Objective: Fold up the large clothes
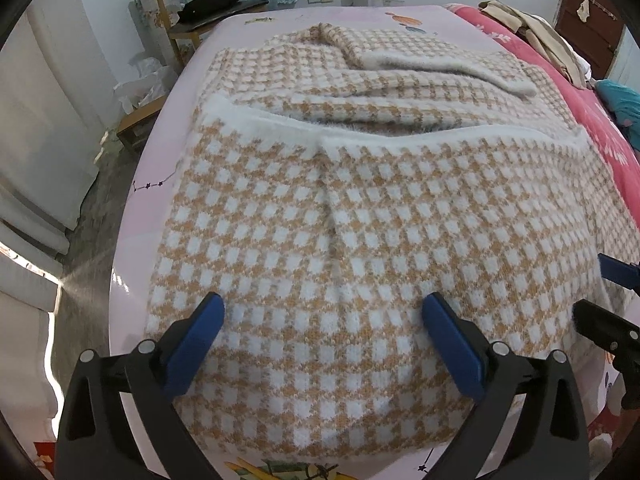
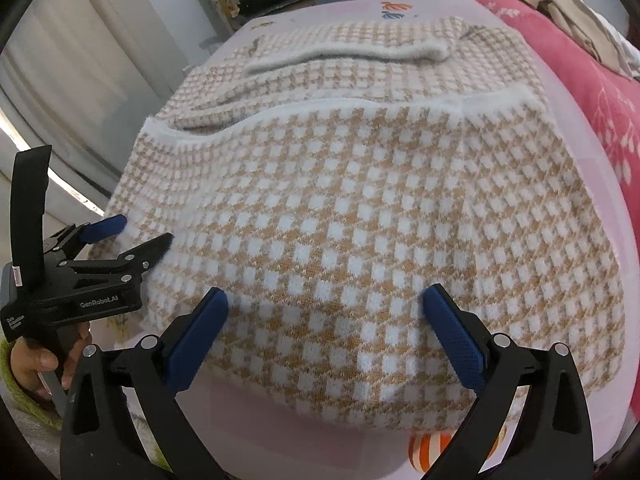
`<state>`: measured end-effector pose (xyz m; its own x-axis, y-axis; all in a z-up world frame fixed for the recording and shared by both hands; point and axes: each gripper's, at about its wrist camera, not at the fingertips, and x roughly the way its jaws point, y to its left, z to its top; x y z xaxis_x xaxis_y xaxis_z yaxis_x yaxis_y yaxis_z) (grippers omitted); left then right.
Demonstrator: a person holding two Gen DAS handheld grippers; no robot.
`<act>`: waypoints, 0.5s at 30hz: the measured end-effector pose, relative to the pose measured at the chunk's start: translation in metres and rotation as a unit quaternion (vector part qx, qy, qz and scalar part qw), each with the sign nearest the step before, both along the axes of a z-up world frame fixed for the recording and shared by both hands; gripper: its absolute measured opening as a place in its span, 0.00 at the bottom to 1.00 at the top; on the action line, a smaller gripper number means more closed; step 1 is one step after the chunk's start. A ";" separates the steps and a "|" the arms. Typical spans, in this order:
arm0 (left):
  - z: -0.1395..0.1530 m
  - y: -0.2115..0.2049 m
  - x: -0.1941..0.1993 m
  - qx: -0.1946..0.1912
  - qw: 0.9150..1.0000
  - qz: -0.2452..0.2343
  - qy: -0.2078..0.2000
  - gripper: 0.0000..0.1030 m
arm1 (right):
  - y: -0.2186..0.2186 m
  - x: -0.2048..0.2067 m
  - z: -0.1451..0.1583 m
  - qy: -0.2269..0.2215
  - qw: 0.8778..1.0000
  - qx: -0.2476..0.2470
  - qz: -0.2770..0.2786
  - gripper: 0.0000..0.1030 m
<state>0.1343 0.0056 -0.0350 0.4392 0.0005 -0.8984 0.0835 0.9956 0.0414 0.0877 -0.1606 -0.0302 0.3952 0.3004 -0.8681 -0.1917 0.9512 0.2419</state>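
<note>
We see the checked sweater (image 1: 340,216) lying folded on the pink counter (image 1: 160,168), its white hem turned up over the body. Our left tool (image 1: 320,312) and right tool (image 2: 324,304) both stand wide above its near edge, holding nothing.

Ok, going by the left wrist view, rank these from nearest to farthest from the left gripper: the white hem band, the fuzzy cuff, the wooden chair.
1. White hem band: runs across the sweater's middle, ahead of the left gripper.
2. Fuzzy cuff: beyond the band, toward the right.
3. Wooden chair: past the table's far edge, upper left.
</note>
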 end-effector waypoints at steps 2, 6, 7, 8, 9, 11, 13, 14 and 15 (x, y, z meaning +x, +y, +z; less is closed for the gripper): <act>0.000 0.000 0.000 0.000 1.000 0.001 0.001 0.95 | -0.001 0.000 0.001 0.002 1.000 0.005 0.001 0.92; 0.000 0.000 0.000 -0.001 1.000 0.001 0.000 0.95 | -0.007 -0.004 0.002 -0.005 1.000 0.022 0.001 0.92; 0.000 0.000 0.000 -0.002 1.000 0.001 0.000 0.95 | -0.008 -0.006 0.003 -0.007 1.000 0.024 0.002 0.92; 0.000 0.000 0.000 -0.002 1.000 0.001 0.000 0.95 | -0.009 -0.006 0.003 -0.009 1.000 0.026 0.003 0.92; 0.000 0.000 0.000 -0.002 1.000 0.001 0.001 0.95 | -0.009 -0.007 0.003 -0.010 1.000 0.027 0.004 0.92; 0.000 0.001 0.000 -0.002 1.000 0.001 0.002 0.95 | -0.009 -0.009 0.004 -0.010 1.000 0.021 0.008 0.92; 0.000 0.001 0.000 -0.003 1.000 0.001 0.002 0.95 | -0.010 -0.013 0.006 -0.013 1.000 0.007 0.013 0.92; 0.000 0.001 0.000 -0.003 1.000 0.001 0.002 0.95 | -0.007 -0.013 0.006 -0.013 1.000 0.001 0.014 0.92; 0.000 0.001 0.000 -0.003 1.000 0.001 0.002 0.95 | -0.005 -0.012 0.006 -0.011 1.000 -0.003 0.014 0.92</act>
<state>0.1345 0.0063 -0.0353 0.4363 -0.0035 -0.8998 0.0811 0.9961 0.0355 0.0752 -0.1652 -0.0239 0.4065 0.3064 -0.8607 -0.2240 0.9468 0.2313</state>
